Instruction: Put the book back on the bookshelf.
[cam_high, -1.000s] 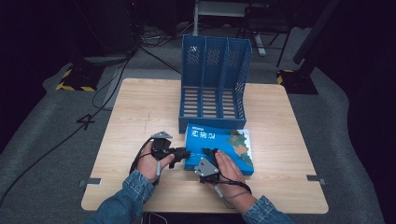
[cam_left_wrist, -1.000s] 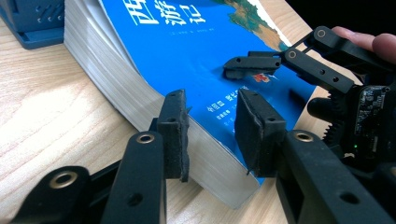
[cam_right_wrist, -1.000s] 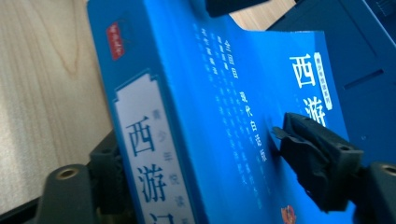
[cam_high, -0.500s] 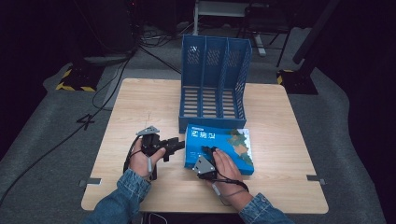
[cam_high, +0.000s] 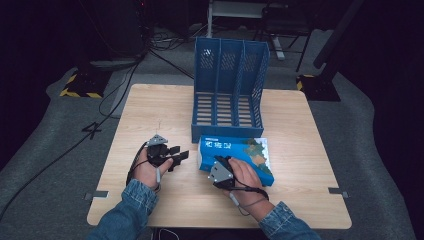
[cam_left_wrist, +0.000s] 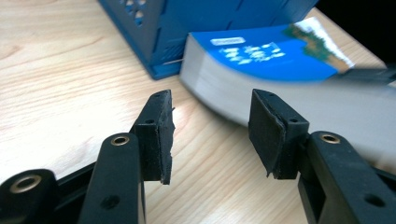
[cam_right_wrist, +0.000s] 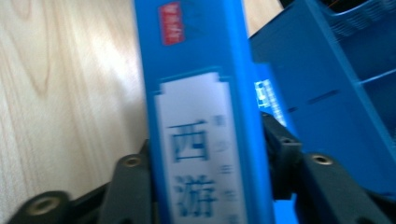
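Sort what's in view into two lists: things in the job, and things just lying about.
In the job: blue book, clamped by the right gripper; blue file rack; left gripper, fingers apart.
Lying about: floor cables; striped floor block.

In the high view, light falls from above onto the table, which is evenly lit and bright, while the room from nine through twelve to three o'clock sinks into near black. Shadows under the hands are soft and short. The picture is slightly soft and grainy. In the left gripper view the jaws are sharp, a pale glare patch sits on the wood between them, and the book is smeared toward three o'clock. The right gripper view is blurred throughout, its book spine lettering fuzzy.
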